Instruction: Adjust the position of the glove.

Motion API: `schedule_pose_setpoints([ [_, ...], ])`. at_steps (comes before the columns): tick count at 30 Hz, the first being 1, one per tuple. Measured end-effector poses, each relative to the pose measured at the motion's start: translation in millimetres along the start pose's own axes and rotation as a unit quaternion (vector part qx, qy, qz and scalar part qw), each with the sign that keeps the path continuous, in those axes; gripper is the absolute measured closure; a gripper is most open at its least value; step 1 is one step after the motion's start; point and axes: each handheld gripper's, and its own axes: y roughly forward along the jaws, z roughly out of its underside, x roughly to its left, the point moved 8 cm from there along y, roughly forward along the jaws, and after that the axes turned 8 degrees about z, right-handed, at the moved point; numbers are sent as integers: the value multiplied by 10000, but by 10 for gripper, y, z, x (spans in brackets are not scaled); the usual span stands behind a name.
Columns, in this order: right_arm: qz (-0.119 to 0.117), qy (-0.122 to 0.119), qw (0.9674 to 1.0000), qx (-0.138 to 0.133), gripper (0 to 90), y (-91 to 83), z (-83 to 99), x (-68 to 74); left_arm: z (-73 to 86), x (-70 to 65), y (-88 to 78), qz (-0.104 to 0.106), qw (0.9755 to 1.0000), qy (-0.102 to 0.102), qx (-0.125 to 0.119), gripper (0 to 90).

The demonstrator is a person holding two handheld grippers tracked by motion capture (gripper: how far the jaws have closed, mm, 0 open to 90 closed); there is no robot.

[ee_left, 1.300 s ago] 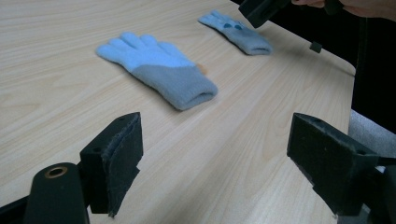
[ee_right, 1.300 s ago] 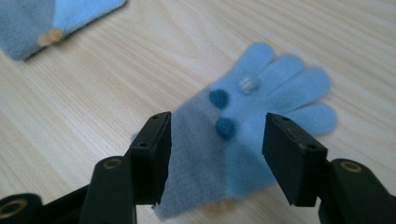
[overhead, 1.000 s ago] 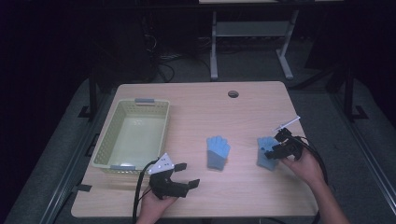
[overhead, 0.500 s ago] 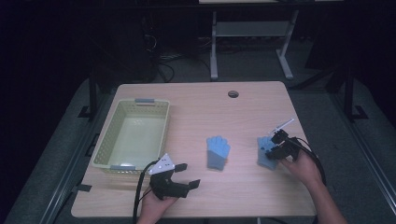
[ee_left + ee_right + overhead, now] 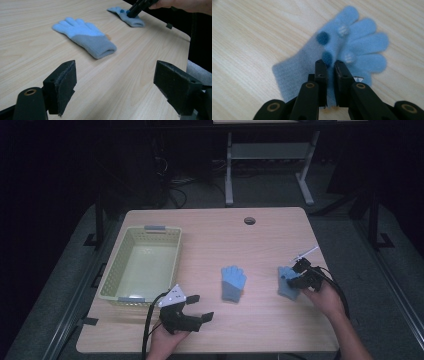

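Closing just now, my right gripper pinches the glove at its palm; lift straight, toward the basket at nine o'clock.

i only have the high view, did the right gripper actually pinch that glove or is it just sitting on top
Observer: It pinched it. In the right gripper view the right gripper has just closed its jaws on a fold of the right-hand glove, with a thin strip of blue fabric between the pads.
Operator: which part of the glove
Observer: The palm, just below two dark blue pom-poms; the glove's finger ends point away from the gripper.
Operator: and the left one, anything in it
Observer: No. The left gripper view shows the left gripper wide open over bare table, with the other glove lying flat ahead of it, cuff nearer the jaws.
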Motion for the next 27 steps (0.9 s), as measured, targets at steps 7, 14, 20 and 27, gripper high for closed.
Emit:
schedule_pose_setpoints([
  [7, -153, 110, 9997, -158, 831, -113, -25, 3, -7, 13, -30, -11, 10000, -17, -39, 183],
  [14, -161, -7, 9995, -279, 831, -233, -84, 64, -6, 22, -34, -5, 10000, -44, -34, 182],
  [20, -184, -96, 9992, -351, 831, -331, -174, 121, -32, 8, -47, -59, 9999, 9, -107, 184],
  [27, -242, -95, 9987, -435, 831, -430, -282, 164, -39, 29, -69, -79, 9998, -23, -153, 184],
])
